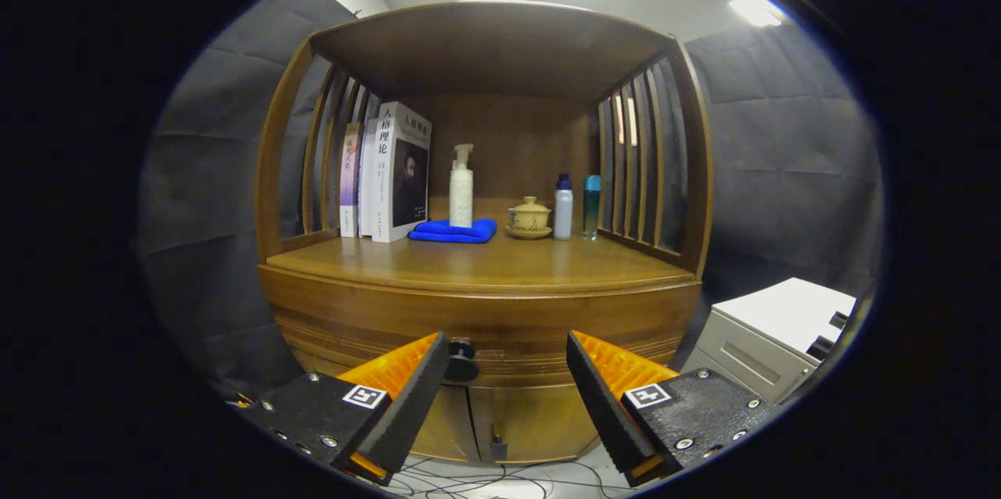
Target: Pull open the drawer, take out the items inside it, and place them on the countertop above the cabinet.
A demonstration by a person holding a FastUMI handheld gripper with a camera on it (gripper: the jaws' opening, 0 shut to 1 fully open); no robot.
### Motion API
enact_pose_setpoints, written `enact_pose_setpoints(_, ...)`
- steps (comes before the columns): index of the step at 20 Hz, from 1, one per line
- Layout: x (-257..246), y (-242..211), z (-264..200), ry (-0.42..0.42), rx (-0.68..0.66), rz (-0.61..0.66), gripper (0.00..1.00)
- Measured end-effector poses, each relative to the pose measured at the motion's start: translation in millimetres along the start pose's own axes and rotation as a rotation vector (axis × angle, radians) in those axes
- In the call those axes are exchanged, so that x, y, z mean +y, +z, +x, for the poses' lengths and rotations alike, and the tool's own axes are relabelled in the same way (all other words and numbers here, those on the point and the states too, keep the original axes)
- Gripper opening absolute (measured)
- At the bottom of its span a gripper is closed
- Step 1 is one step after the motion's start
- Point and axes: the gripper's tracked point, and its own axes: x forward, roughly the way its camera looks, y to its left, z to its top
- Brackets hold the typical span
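I have the gripper (508, 354) spread wide before the closed wooden drawer front (500, 319), its dark round knob (461, 360) just beside my left finger. Along the brown wooden countertop's (485, 264) back edge stand upright books (391, 170), a white pump bottle (461, 190) on a folded blue cloth (453, 231), and a lidded ceramic cup (529, 217).

Book (400, 170) spine reads 人格理论; square black-white markers on gripper (508, 354) fingers

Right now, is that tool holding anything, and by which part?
Nothing is held. The tool is open in front of the drawer, and the knob sits beside one finger, not clamped between both.
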Motion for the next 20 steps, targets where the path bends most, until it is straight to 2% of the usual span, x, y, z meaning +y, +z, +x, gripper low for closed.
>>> enact_pose_setpoints(5, 8.0, -16.6, 18.1, 0.041, 0.041, 0.024, 0.95)
enact_pose_setpoints(11, 7.1, -35.6, 32.2, 0.027, 0.107, 0.052, 0.95)
enact_pose_setpoints(15, 17.3, -51.1, 43.5, 0.07, 0.144, 0.043, 0.95)
enact_pose_setpoints(20, 28.5, -62.0, 46.9, 0.092, 0.169, 0.011, 0.76)
